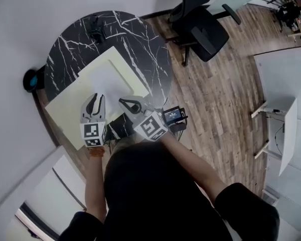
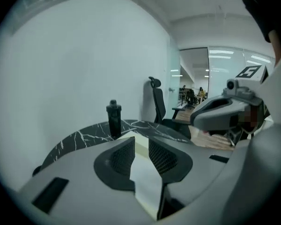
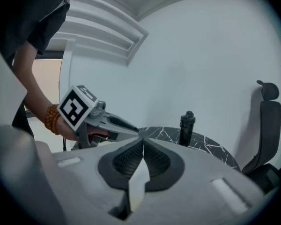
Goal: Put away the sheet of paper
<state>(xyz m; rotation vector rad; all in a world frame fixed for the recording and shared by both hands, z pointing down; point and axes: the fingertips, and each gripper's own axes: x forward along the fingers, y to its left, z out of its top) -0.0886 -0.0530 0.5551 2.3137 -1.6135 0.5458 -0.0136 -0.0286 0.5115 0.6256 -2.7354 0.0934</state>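
A white sheet of paper [image 1: 108, 80] lies on a pale yellow folder-like board [image 1: 70, 107] on the round black marble table [image 1: 65, 49]. My left gripper [image 1: 97, 98] hovers at the sheet's near left edge, and its jaws stand apart with nothing between them; through the gap [image 2: 140, 142] I see the pale board. My right gripper [image 1: 122, 102] sits at the sheet's near right edge. In the right gripper view its tips [image 3: 143, 142] meet, and I see nothing caught between them. Each gripper shows in the other's view: the right gripper [image 2: 220, 110] and the left gripper [image 3: 110, 122].
A black bottle [image 1: 96, 29] stands at the table's far side. A black office chair [image 1: 203, 29] is on the wood floor to the right. A small device with a screen [image 1: 173, 115] rests at the table's near right edge. A round black-and-blue object [image 1: 31, 79] sits by the wall.
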